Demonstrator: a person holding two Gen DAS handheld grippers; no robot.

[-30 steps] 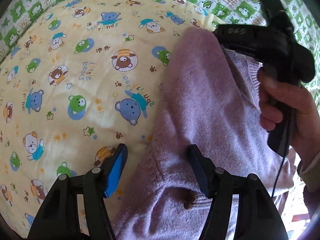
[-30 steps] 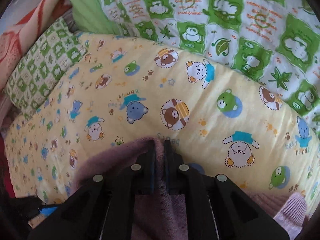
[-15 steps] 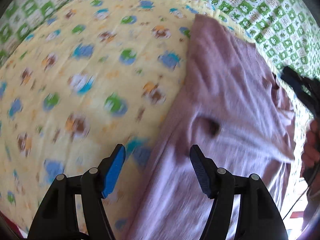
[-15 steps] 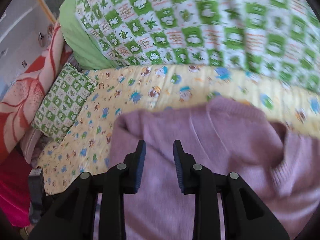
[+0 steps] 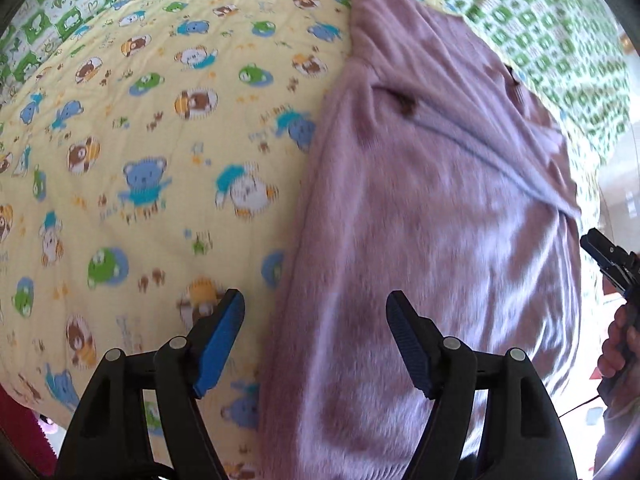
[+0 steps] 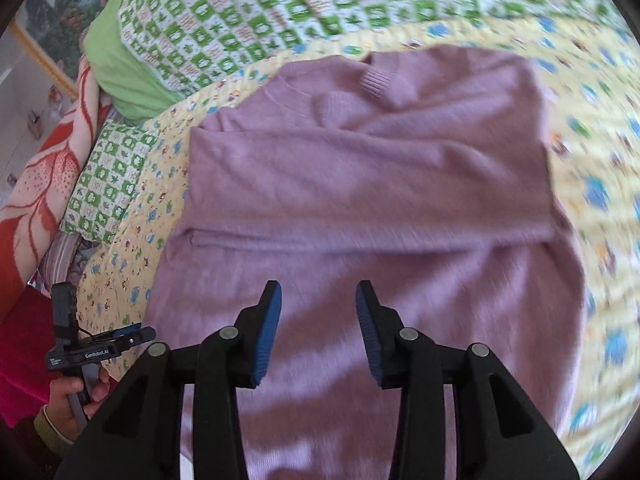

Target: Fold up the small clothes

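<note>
Yellow quilt [image 5: 120,140] bare beside sweater [image 6: 360,184] edge; left gripper [image 5: 316,340], right gripper [image 6: 318,328] just opening, seemingly empty.

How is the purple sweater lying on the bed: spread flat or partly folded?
Partly folded. The sweater has its sleeves turned in across the body, one cuff near the collar, and lies on the yellow quilt.
</note>
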